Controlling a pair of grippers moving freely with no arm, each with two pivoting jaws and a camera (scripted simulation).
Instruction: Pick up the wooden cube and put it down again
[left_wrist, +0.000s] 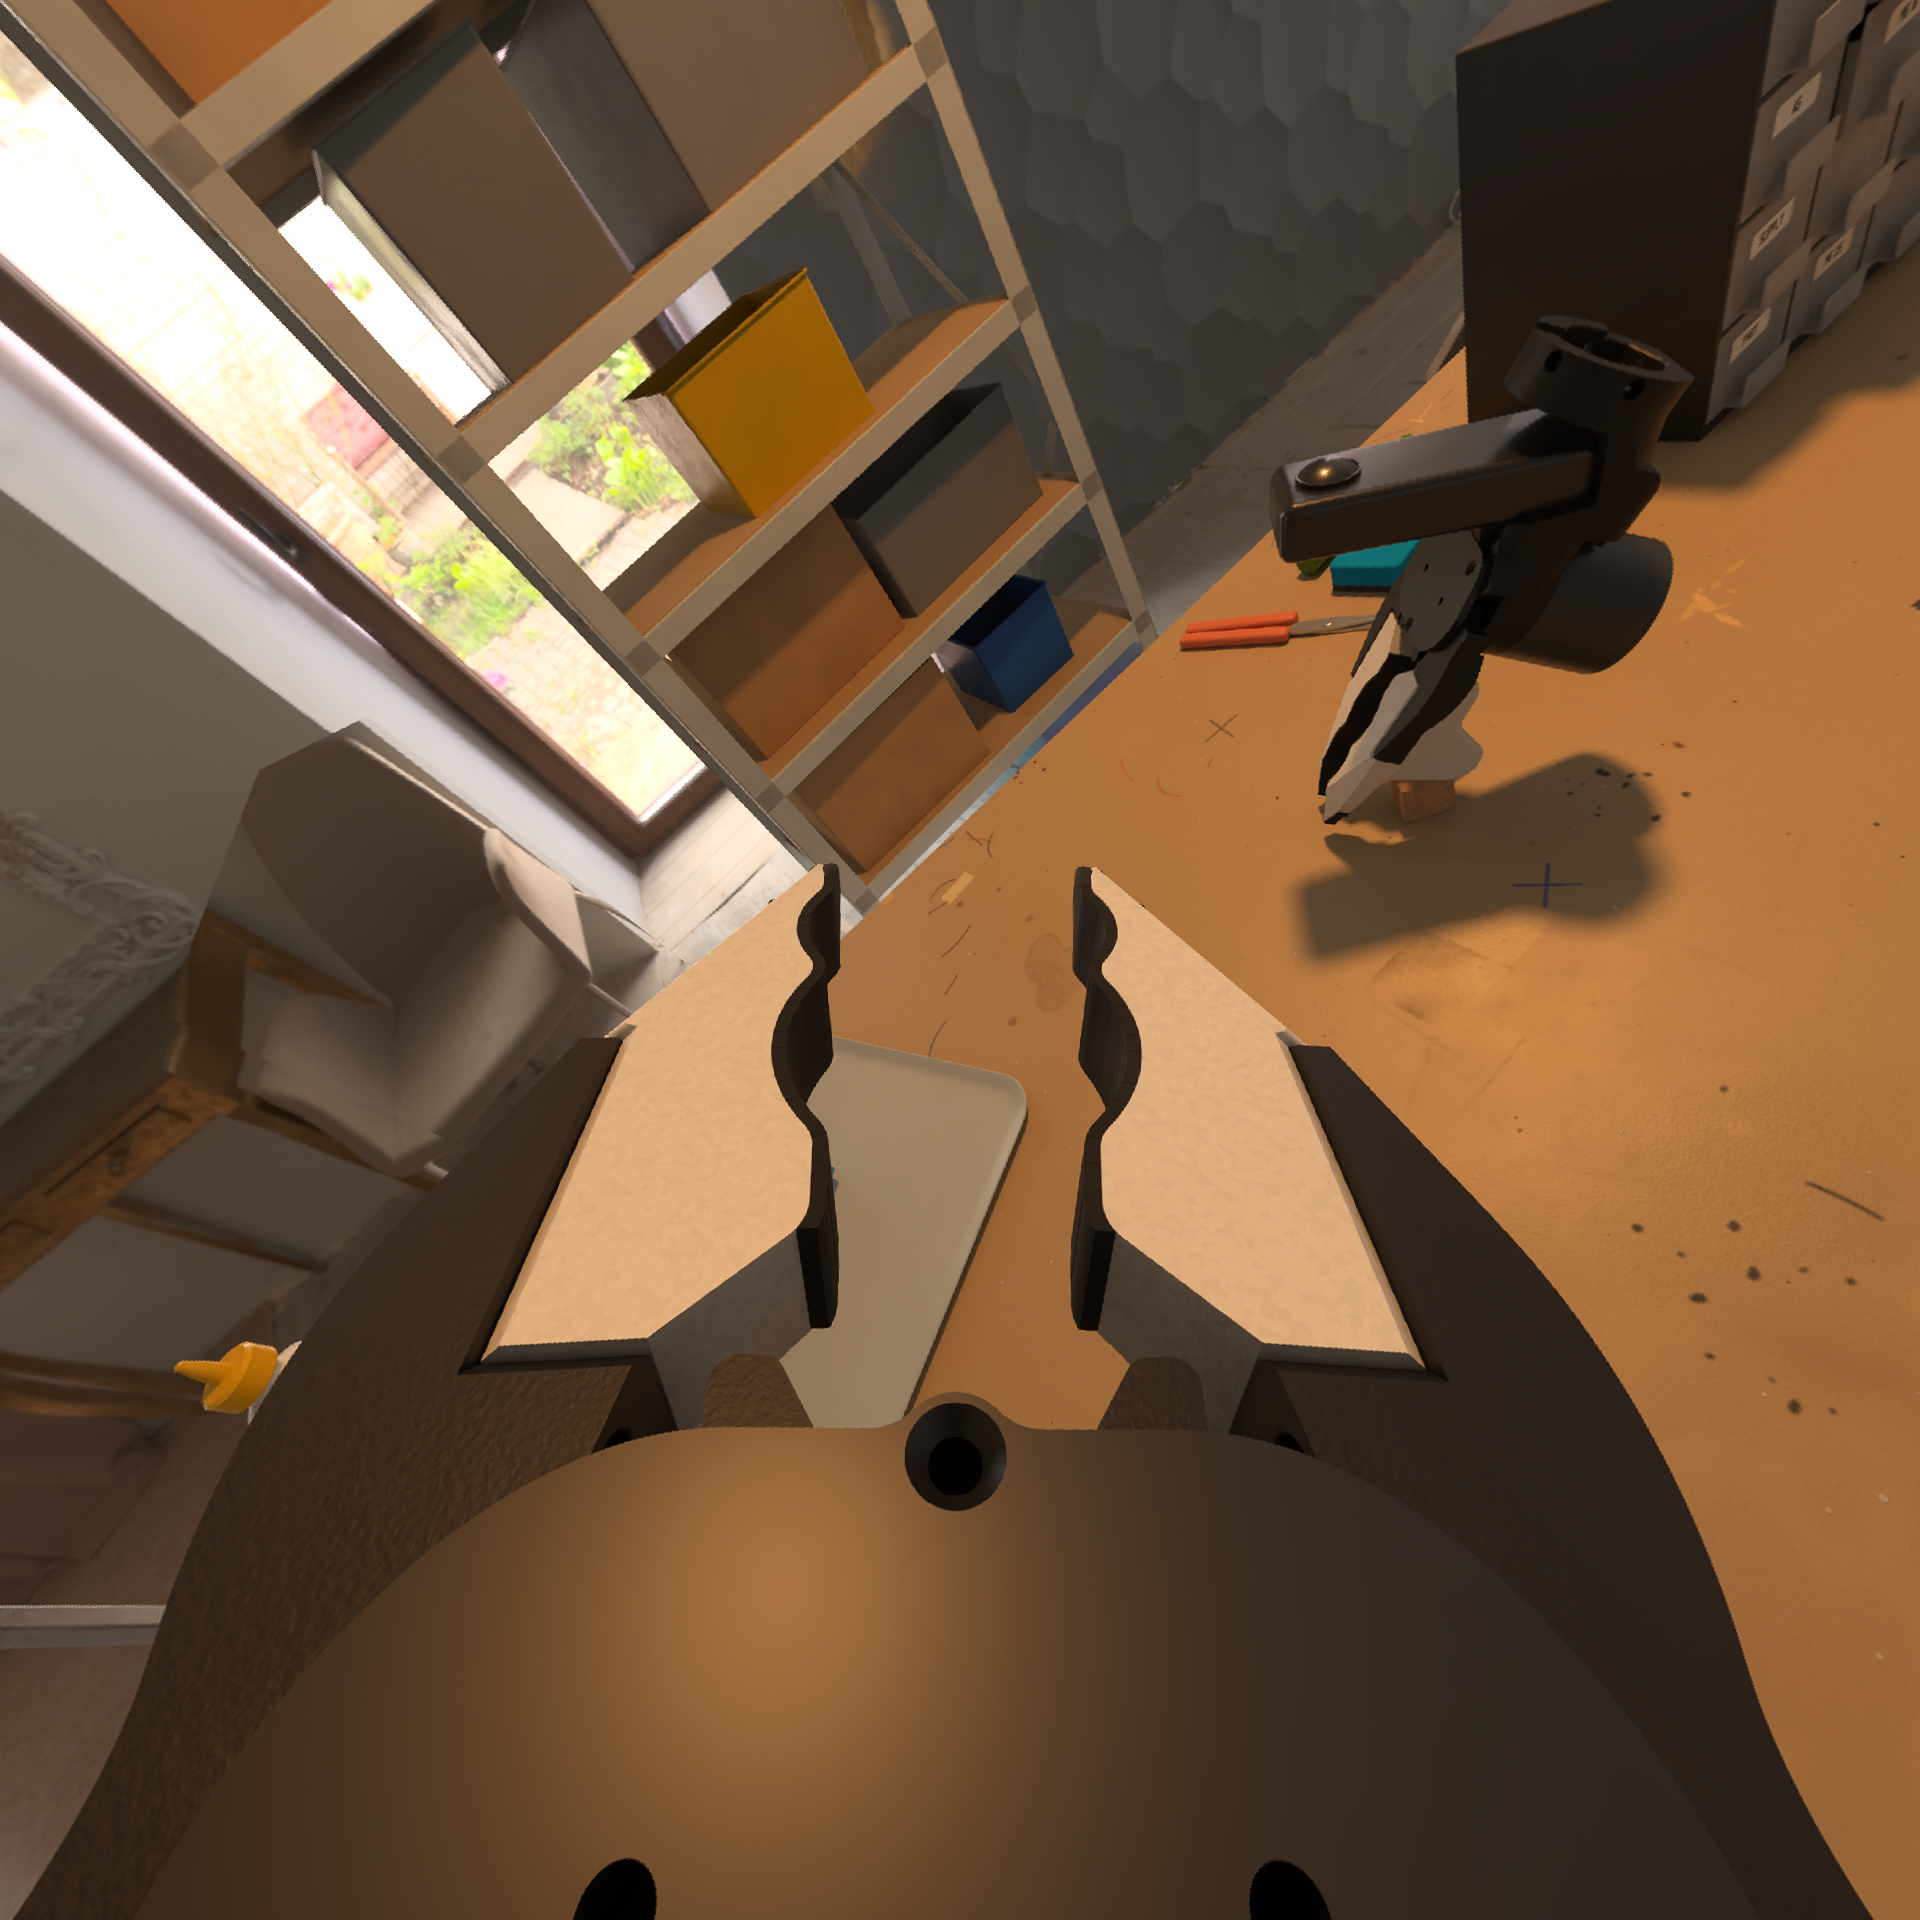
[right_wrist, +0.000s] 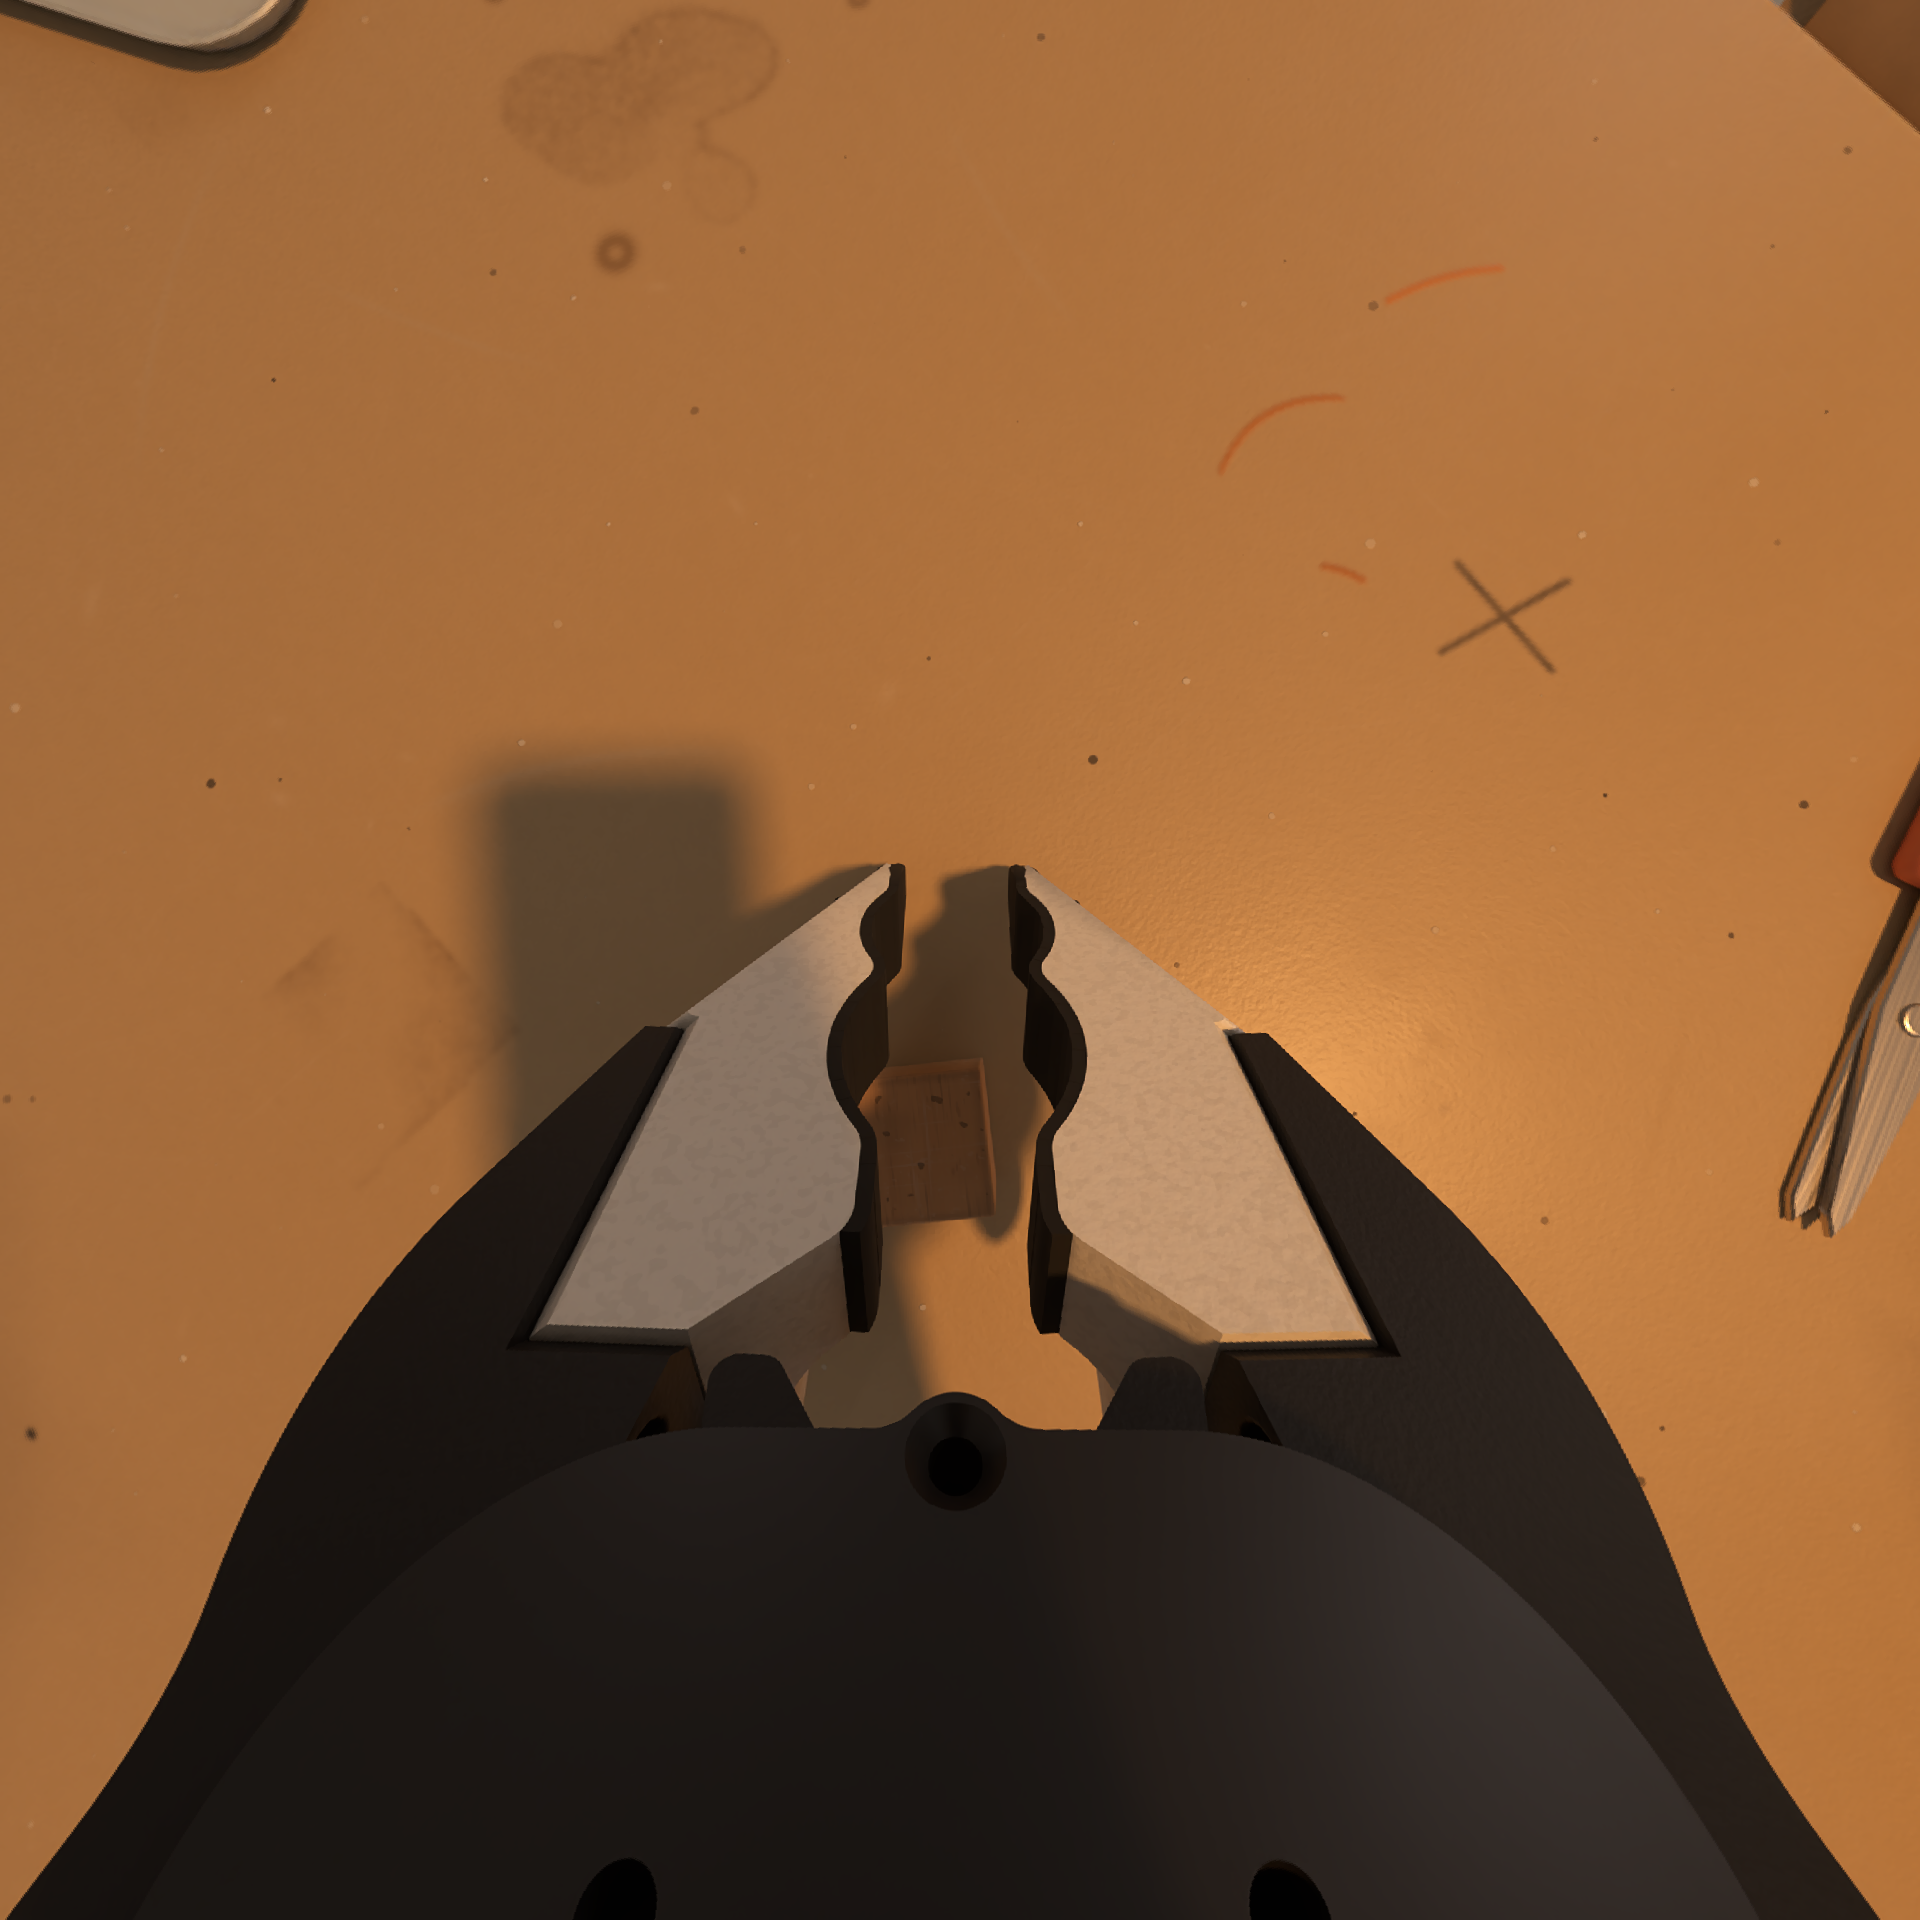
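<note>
The small wooden cube rests on the orange-brown table. My right gripper points down at the table with its jaws narrowed around the cube. The cube shows in the gap between the fingers, with a sliver of space between it and the right finger, so the jaws are not clamped on it. In the left wrist view the right gripper stands far right with the cube at its tips. My left gripper is open and empty, well away from the cube.
A pale grey tray lies under my left gripper near the table edge; its corner shows in the right wrist view. Orange-handled scissors lie to the right of the cube. A shelf with boxes stands beyond the table, and a dark box at the far right.
</note>
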